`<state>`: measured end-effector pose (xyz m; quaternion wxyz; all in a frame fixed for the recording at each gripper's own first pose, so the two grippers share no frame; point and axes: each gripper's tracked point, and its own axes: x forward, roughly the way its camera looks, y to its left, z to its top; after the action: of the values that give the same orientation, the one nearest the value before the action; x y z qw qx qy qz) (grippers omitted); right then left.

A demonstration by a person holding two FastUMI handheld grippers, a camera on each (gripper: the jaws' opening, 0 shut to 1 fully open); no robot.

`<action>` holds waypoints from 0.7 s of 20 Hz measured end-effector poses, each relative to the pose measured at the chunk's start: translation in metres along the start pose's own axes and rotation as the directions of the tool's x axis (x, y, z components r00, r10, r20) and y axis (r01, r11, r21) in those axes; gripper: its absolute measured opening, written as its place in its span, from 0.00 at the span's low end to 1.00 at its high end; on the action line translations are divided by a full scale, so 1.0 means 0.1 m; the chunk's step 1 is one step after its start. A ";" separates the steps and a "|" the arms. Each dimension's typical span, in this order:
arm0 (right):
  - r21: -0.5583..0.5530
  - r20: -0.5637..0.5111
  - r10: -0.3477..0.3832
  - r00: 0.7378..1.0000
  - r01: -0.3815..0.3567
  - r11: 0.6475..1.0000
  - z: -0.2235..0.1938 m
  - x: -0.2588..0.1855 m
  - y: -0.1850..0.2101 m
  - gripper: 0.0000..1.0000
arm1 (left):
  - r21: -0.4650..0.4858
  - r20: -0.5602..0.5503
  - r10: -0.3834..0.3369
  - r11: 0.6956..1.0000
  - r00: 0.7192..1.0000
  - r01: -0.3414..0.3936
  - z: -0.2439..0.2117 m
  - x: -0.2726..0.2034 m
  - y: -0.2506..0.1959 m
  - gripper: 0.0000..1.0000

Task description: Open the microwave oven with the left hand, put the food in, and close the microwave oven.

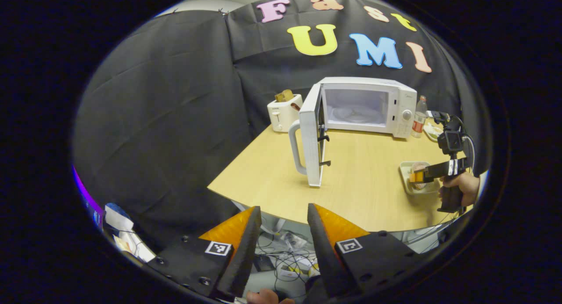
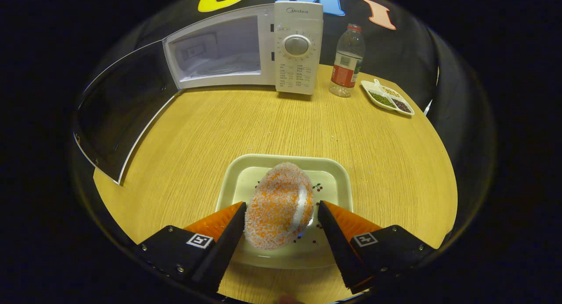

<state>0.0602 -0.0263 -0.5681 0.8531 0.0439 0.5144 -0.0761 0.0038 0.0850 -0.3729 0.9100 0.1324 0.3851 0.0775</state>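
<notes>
The left gripper [image 1: 283, 220] hangs back off the table [image 1: 360, 194] edge, fingers apart and empty. The microwave [image 2: 246, 51] stands with its door [image 2: 118, 106] swung wide. The right gripper [image 2: 281, 214] straddles the food [image 2: 279, 205] on its tray [image 2: 338, 181], fingers apart.

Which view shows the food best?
The right gripper view: the food sits large and sharp on its tray, between the right hand-held gripper's open fingers. The left gripper view has it small and far off at the table's right edge, partly hidden by that same gripper.
</notes>
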 end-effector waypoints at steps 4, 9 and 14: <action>-0.025 -0.006 0.029 1.000 -0.029 0.999 -0.01 0.00 0.02 0.76 | -0.060 0.038 0.029 0.998 0.999 -0.026 0.15 -0.41 -0.03 0.79; -0.065 -0.048 0.035 0.998 -0.038 0.997 0.00 -0.04 0.03 0.59 | -0.157 0.109 0.018 0.988 0.994 -0.001 0.28 -0.73 0.18 0.80; -0.015 -0.048 0.027 0.998 -0.028 0.999 0.00 -0.02 0.04 0.59 | -0.199 0.224 0.013 0.980 0.974 0.033 0.39 -1.12 0.51 0.74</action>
<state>0.0603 -0.0224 -0.5662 0.8418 0.0460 0.5345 -0.0591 -0.0472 0.0996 -0.2551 0.9567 0.0458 0.2708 0.0961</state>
